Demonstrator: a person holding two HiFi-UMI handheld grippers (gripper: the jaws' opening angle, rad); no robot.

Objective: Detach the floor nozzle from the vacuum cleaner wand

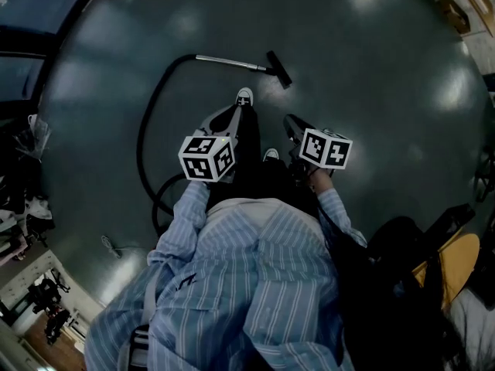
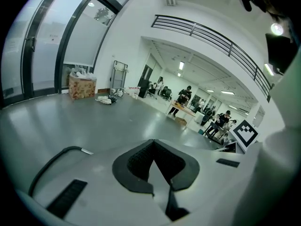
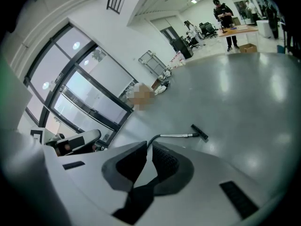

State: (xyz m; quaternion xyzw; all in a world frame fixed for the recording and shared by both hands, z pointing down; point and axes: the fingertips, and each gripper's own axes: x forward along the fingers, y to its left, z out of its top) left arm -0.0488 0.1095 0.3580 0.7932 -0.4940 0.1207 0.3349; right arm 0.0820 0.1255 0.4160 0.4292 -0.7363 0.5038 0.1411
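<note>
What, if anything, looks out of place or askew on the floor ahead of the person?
Nothing looks damaged or spilled. The vacuum wand lies flat on the floor with the floor nozzle still attached, and its hose trails in a loose loop back toward the person. A small unidentifiable item lies near the loop.

Looks like a big open-plan office or lab hall: shiny grey floor (image 2: pixel 94 121), tall glass walls (image 2: pixel 47 55), balcony railing (image 2: pixel 211 36) up top, strip lights (image 2: pixel 181 66), people at desks (image 2: pixel 181 109) in back, cardboard box (image 2: pixel 82 87) by the window.
</note>
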